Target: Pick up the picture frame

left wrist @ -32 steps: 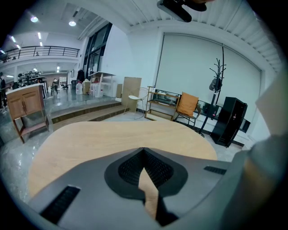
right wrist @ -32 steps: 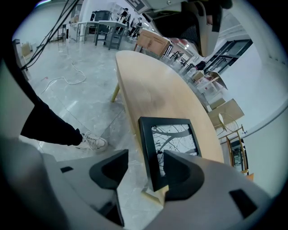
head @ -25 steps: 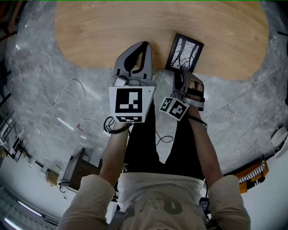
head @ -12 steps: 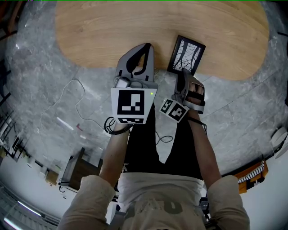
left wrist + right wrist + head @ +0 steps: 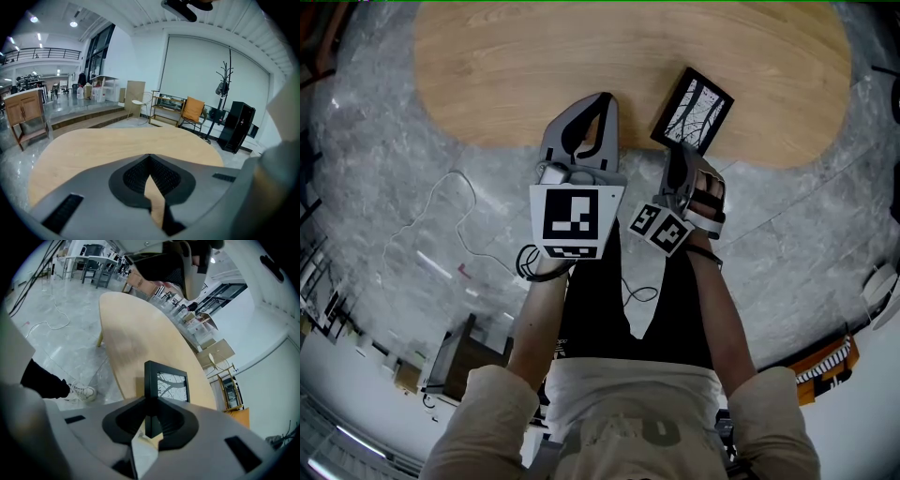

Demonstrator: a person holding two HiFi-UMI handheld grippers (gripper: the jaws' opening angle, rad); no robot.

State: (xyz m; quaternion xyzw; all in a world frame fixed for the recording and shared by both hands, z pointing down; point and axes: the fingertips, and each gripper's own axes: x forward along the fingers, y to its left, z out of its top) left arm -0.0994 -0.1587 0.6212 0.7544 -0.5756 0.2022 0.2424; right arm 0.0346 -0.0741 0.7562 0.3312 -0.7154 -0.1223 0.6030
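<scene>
A black picture frame [image 5: 693, 111] with a branch print hangs tilted over the near edge of the oval wooden table [image 5: 534, 75]. My right gripper [image 5: 677, 159] holds it by its near edge. Its jaws have just been closing, and the frame's black edge sits pinched between them. In the right gripper view the frame [image 5: 171, 385] stands upright out of the right gripper [image 5: 151, 420], with the table [image 5: 131, 333] behind it. My left gripper [image 5: 605, 97] hovers over the table edge to the frame's left. In its own view the left gripper [image 5: 149, 157] has its jaw tips together and nothing between them, above the table [image 5: 93, 145].
A thin cable [image 5: 441, 206] snakes over the marble floor at the left. A wooden stool [image 5: 455, 361] stands near the person's left side. A shoe [image 5: 82, 391] shows on the floor beside the table. Chairs and shelves stand beyond the table's far end [image 5: 192, 110].
The picture frame has turned clockwise and shifted a little toward the table's far right in the right gripper's hold. The left gripper has stayed put.
</scene>
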